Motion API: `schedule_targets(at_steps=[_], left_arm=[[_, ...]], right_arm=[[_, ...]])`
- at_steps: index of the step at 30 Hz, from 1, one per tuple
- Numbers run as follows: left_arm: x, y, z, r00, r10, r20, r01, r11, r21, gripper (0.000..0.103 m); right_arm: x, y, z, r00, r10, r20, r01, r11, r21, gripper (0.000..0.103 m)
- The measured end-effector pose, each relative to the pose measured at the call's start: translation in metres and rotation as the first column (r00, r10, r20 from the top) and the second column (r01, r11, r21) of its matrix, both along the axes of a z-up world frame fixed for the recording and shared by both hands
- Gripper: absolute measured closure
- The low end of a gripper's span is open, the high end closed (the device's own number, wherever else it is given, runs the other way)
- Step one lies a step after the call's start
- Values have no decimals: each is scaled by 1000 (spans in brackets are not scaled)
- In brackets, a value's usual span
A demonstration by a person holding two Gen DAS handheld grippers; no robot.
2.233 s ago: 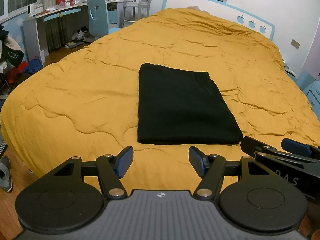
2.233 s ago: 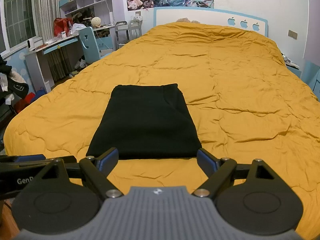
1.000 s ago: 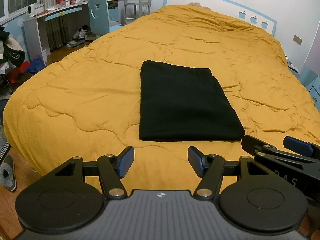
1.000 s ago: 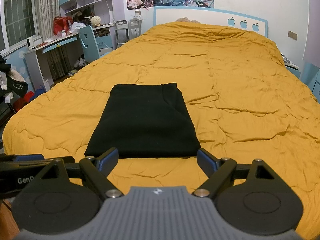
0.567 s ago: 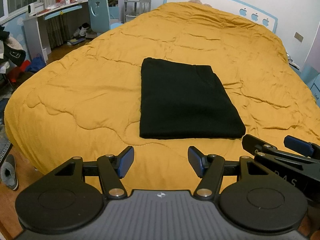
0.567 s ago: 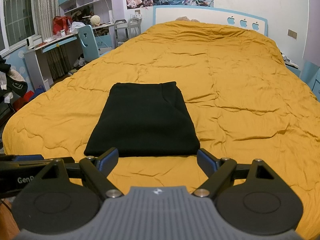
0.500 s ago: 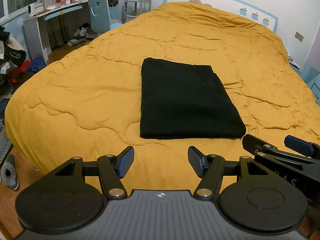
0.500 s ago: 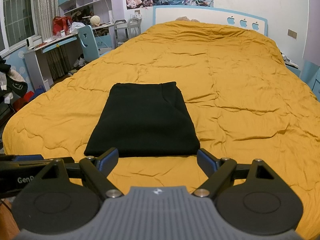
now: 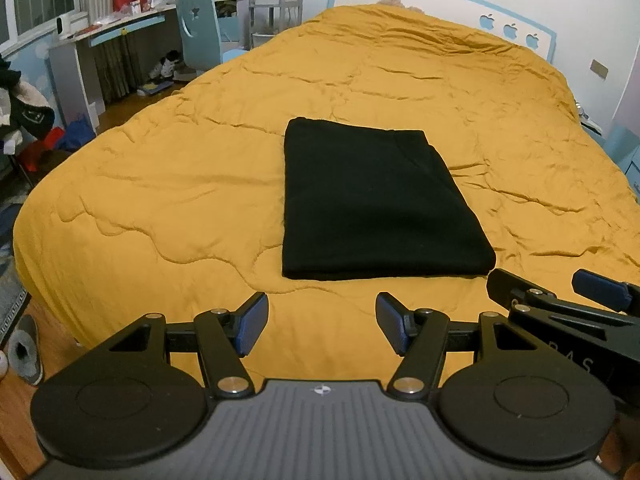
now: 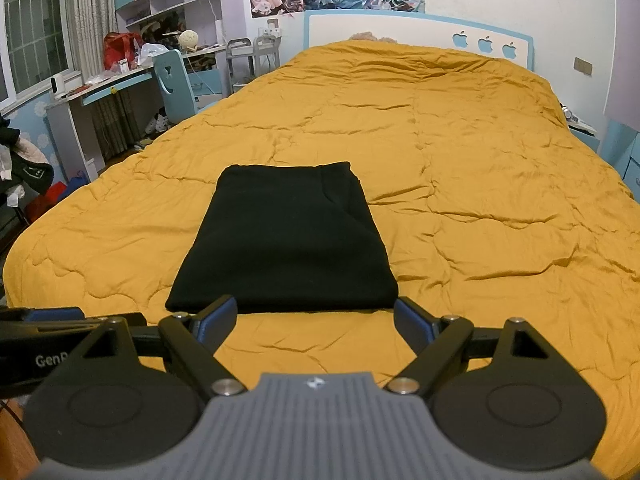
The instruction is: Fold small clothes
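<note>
A black garment (image 9: pixel 372 204) lies folded into a flat rectangle on the orange quilt (image 9: pixel 160 184); it also shows in the right wrist view (image 10: pixel 284 240). My left gripper (image 9: pixel 322 326) is open and empty, held just short of the garment's near edge. My right gripper (image 10: pixel 316 322) is open and empty, also just short of that near edge. The right gripper shows at the lower right of the left wrist view (image 9: pixel 560 300). The left gripper's finger shows at the left edge of the right wrist view (image 10: pixel 48 316).
The bed's near edge drops to a wooden floor with a shoe (image 9: pixel 24 350) at the left. A desk (image 10: pixel 92 96) and blue chair (image 10: pixel 176 80) stand to the left. A blue-and-white headboard (image 10: pixel 420 32) is at the far end, a nightstand (image 10: pixel 624 152) to the right.
Both grippers have stayed open and nearly still. The view drifted slightly; the folded garment has not moved.
</note>
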State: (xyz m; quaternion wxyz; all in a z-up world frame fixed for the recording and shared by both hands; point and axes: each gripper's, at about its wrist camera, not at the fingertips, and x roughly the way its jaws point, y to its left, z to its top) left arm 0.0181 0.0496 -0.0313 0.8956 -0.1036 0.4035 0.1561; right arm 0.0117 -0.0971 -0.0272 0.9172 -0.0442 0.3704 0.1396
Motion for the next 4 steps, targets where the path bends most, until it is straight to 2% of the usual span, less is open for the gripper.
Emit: schedule_targets(at_steps=[4], left_arm=[[-1,0,0,1000,-9,7,9,1000,2,31]], right_arm=[[1,-1,-1,1000,-3,-3,3,1000,4,21]])
